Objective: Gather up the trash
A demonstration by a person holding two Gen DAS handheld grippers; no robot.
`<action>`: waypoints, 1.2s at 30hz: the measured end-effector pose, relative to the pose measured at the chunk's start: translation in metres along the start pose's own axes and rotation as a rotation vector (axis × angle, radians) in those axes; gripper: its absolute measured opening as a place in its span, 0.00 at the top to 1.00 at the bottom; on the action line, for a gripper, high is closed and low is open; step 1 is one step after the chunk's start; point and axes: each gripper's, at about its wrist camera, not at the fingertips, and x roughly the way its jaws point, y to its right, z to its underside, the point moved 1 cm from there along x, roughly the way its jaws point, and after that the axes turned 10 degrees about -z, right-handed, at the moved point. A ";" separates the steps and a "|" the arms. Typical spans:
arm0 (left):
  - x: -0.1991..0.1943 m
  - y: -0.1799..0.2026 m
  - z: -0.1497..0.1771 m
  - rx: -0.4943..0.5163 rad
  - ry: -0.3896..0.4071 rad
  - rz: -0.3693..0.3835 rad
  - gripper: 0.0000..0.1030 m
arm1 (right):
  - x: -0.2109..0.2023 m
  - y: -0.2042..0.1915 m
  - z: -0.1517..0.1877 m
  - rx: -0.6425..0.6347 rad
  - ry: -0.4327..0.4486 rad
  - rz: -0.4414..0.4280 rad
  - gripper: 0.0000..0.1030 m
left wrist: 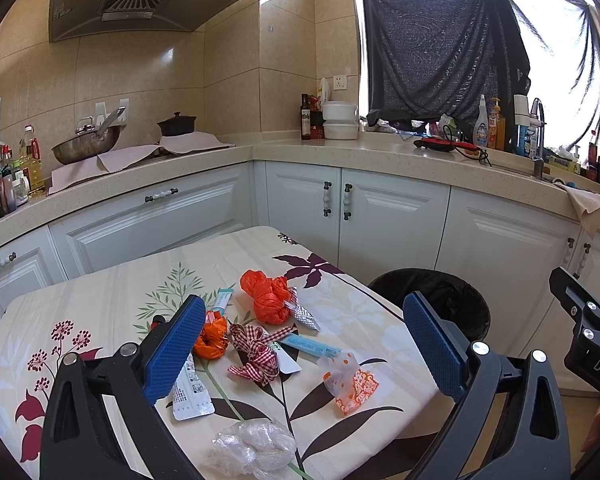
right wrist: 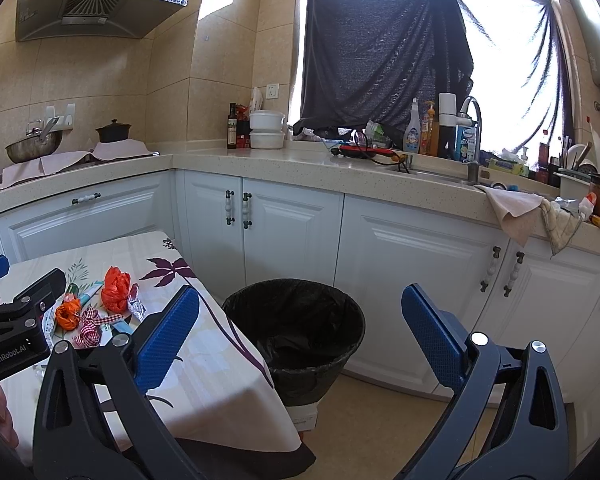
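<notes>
**Trash scattered on a floral table beside a lined bin**

Left wrist view. Left gripper [left wrist: 304,344] hovers above the table [left wrist: 100,300], its blue pads spread wide with nothing between them. The table's right edge runs just beside the trash bin [left wrist: 452,292], which stands on the floor between the table and the white cabinets [left wrist: 392,220]. Trash lies clustered mid-table: two orange plastic bags, one large [left wrist: 266,296] and one small [left wrist: 211,338]; one red checked ribbon [left wrist: 256,354]; one clear crumpled bag [left wrist: 254,446] near the front edge; one orange printed wrapper [left wrist: 350,386]; one silver foil strip [left wrist: 305,314]; and several flat sachets, whose exact number cannot be told. Part of the right gripper enters at the right margin.

Right wrist view. Right gripper [right wrist: 300,336] is held over the bin [right wrist: 296,320], its fingers likewise parted and empty. The bin's black liner holds nothing visible. Open tan floor [right wrist: 380,420] lies between bin and cabinets. Beige counter [right wrist: 284,168] wraps the corner; a dark cloth [right wrist: 384,56] covers the window.
</notes>
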 end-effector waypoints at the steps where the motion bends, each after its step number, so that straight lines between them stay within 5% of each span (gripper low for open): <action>1: 0.000 0.000 0.000 0.000 0.000 0.000 0.07 | 0.002 -0.001 0.000 0.000 0.000 0.000 0.04; 36: -0.003 0.001 0.004 0.004 -0.002 0.000 0.07 | 0.003 -0.002 0.001 -0.001 0.000 -0.001 0.04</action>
